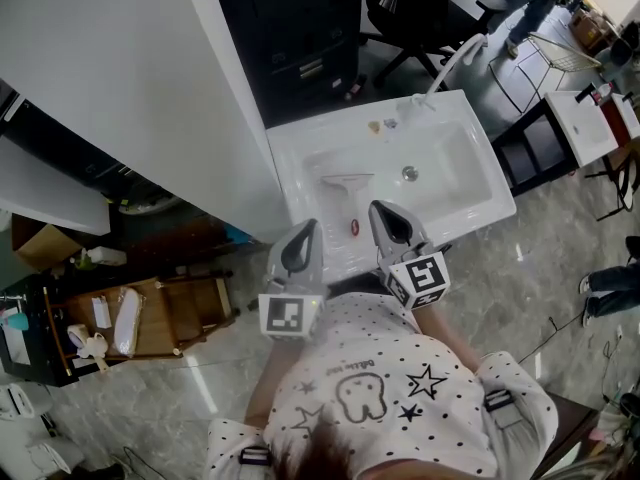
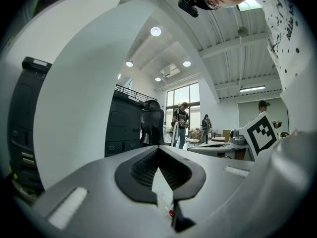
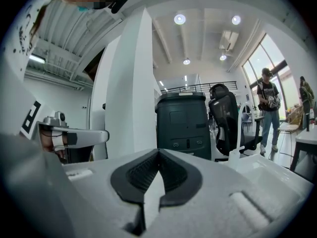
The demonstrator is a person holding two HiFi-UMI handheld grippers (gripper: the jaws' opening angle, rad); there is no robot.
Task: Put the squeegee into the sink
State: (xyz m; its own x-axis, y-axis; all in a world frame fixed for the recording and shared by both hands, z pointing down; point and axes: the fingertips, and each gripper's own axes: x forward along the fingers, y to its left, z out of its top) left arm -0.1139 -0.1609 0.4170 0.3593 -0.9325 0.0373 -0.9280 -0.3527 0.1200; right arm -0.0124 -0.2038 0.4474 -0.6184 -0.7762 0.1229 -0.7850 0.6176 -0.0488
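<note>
A white squeegee (image 1: 347,181) lies in the white sink (image 1: 470,203), left of the drain (image 1: 409,173). Its blade faces the back and its handle runs toward the near rim, ending in a small red part (image 1: 355,227). My left gripper (image 1: 309,226) hovers at the sink's near rim, left of that handle, jaws shut and empty. The right gripper (image 1: 379,208) is just right of the handle, also shut with nothing in it. In the left gripper view the jaw tips (image 2: 158,148) meet, and a red dot (image 2: 171,213) shows below them. In the right gripper view the jaws (image 3: 158,150) are shut too.
A curved faucet (image 1: 455,60) rises at the sink's back right, with small items (image 1: 381,125) on the back rim. A white pillar (image 1: 150,88) stands left, a black cabinet (image 1: 290,28) and office chair (image 1: 410,8) behind. Another white stand (image 1: 580,128) is right; a wooden rack (image 1: 150,318) sits on the floor left.
</note>
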